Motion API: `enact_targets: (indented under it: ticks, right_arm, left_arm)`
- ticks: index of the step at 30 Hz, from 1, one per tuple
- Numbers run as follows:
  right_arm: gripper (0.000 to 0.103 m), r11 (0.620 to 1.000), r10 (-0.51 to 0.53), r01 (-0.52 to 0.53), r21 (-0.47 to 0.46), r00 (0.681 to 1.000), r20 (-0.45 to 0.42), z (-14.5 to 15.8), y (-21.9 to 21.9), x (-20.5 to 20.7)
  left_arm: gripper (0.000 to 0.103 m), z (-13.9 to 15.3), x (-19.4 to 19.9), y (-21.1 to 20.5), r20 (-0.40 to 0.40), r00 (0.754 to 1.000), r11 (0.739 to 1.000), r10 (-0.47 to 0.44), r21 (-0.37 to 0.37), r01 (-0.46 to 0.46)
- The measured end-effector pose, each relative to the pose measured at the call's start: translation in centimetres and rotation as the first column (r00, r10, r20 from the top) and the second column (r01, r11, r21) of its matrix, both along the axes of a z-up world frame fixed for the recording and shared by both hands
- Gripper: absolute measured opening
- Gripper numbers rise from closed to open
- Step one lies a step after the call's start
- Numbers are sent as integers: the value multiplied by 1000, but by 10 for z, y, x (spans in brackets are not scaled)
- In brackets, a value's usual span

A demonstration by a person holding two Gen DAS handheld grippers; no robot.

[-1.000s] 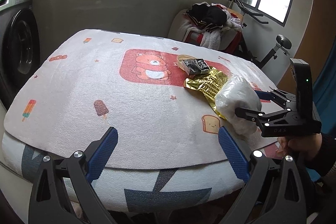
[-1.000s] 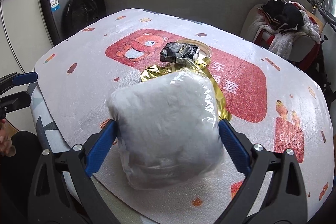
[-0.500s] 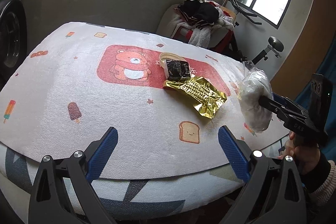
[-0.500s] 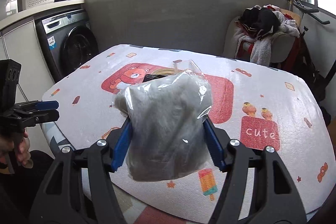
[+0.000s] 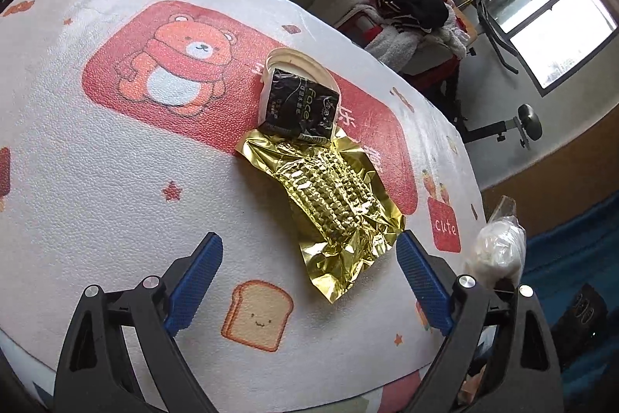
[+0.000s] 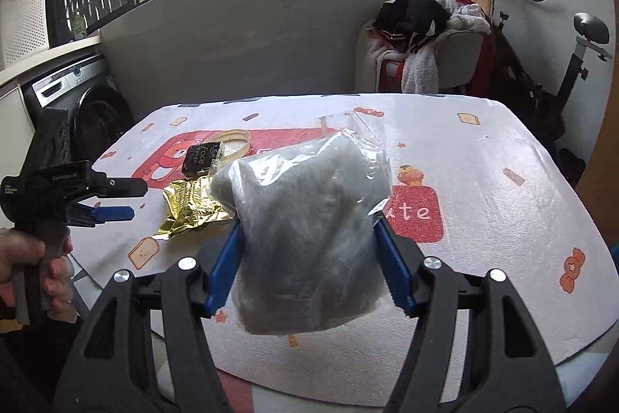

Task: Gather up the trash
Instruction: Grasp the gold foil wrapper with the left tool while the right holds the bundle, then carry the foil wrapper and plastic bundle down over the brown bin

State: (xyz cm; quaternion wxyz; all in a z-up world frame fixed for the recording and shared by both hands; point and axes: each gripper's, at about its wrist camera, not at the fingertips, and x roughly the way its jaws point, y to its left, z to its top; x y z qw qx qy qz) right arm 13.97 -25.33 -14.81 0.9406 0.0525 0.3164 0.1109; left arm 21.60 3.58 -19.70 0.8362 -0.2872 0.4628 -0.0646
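Two claws: right claw (image 6: 307,266) grips plastic bag (image 6: 309,239).

place: home | cues: washing machine (image 6: 83,111); clothes-piled chair (image 6: 433,37); exercise bike (image 6: 580,57)

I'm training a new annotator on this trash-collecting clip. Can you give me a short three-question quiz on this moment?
1. True or false: the right gripper holds the plastic bag.
2. What lies between the left gripper fingers: A gold wrapper, B black packet, C nothing gripped?
3. What does the black packet lean on?

Key: 1 true. 2 C; jaws closing, nothing held yet. 3 A round lid.
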Motion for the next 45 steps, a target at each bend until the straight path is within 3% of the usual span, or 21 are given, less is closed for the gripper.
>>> enact_targets:
  ticks: [4,7,16,18,20,22,23,26,33,45]
  right_arm:
    - [66,999,-31,31,35,1000,1,-3,-12,0]
    - [66,998,-41,40,51,999,1,-3,-17,0]
    - [66,997,-39,39,65,999,-7,-7,-18,-3]
    - [66,997,-39,39,67,999,-8,-7,-18,-2]
    - [66,997,-38,39,66,999,-12,-7,-18,-2]
    - [66,997,-35,36,64,999,-12,-5,-17,-3]
    - [66,998,-33,34,62,999,-10,-3,-17,-3]
    - [66,998,-25,25,54,1000,0,3,-14,-7]
    - [66,998,-10,10,54,1000,-3,8,-6,-20]
    - [66,998,57,-57,17,998,-7,20,25,-50]
  left_arm:
    - [87,-5,22,-15,-36,999,999,37,18,-36]
    - [81,-7,33,-24,-60,995,993,75,96,-69]
    - [71,-8,45,-46,-25,992,950,125,291,-112]
    - [69,-9,45,-51,-24,993,937,112,336,-97]
    - [55,-10,44,-51,-21,995,926,93,370,-79]
    - [46,-8,41,-46,-18,998,932,63,358,-53]
    - [43,-4,39,-45,-17,999,923,50,382,-40]
    - [40,3,30,-44,-8,1000,892,-30,451,31]
    - [40,15,-5,-17,-23,992,860,-121,496,117]
    - [40,51,-88,-16,92,962,834,-255,524,171]
